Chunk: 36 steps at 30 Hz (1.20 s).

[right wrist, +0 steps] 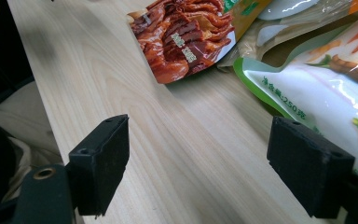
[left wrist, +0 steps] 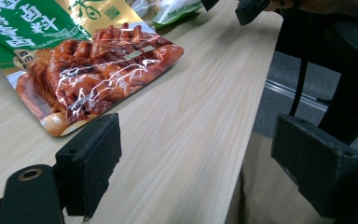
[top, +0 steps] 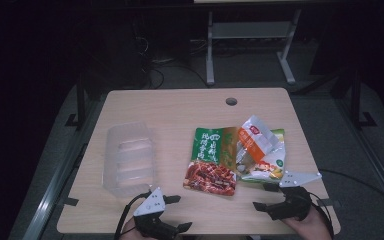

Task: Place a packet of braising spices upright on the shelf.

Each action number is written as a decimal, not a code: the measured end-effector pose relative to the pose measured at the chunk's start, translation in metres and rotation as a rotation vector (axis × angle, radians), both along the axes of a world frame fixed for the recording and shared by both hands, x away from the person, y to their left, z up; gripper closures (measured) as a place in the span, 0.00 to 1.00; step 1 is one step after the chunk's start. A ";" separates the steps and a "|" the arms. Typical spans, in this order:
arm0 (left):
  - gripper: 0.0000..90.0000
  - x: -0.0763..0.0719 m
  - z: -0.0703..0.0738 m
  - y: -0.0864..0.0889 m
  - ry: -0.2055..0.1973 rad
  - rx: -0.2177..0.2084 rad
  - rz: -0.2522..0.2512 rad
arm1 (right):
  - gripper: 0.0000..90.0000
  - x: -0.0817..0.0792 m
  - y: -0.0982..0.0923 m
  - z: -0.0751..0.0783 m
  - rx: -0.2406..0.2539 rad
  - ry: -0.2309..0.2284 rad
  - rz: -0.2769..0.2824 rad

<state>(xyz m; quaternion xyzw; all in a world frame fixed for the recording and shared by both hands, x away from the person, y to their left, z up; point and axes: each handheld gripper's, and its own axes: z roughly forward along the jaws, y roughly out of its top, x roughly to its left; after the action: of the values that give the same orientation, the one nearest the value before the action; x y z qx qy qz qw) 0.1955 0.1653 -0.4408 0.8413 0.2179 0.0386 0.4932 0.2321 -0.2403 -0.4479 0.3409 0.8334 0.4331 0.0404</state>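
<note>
High view: we see a wooden table (top: 180, 107) w/ a clear plastic tray (top: 129, 157) on its left part; looks empty, nothing inside that we can make out. Mid-table lies a green meat pouch (top: 211, 161), flat, sealed, red meat pic on its near end. Just right of it, overlapping its edge, an orange-white pouch (top: 256, 142) sits on top of a white-green pouch (top: 270, 167). Left gripper (top: 180, 212) at near edge, below the tray, apart from it. Right gripper (top: 262, 196) at near right, just beside the white-green pouch's near edge; contact we can't tell.

Left gripper view: left gripper (left wrist: 196, 172) jaws wide apart, nothing betw. them, bare table under. Meat pouch (left wrist: 88, 70) lies ahead-left, near the left jaw but not touching. Right gripper's black jaw tips show at top edge.

Right gripper view: right gripper (right wrist: 214, 172) jaws wide, empty, bare wood betw. them. White-green pouch (right wrist: 307, 93) lies right by the right-hand jaw, partly behind it. Meat pouch (right wrist: 186, 37) farther ahead, apart from the jaws.
</note>
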 end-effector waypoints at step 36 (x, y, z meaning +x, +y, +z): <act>0.17 -0.003 0.002 0.002 -0.014 0.004 -0.011 | 0.22 0.018 0.024 0.032 -0.036 -0.062 -0.001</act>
<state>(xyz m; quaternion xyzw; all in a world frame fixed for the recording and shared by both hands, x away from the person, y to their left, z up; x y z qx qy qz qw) 0.1926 0.1677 -0.4392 0.8432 0.2098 0.0422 0.4932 0.2505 -0.2168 -0.4157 0.3270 0.8393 0.4283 0.0726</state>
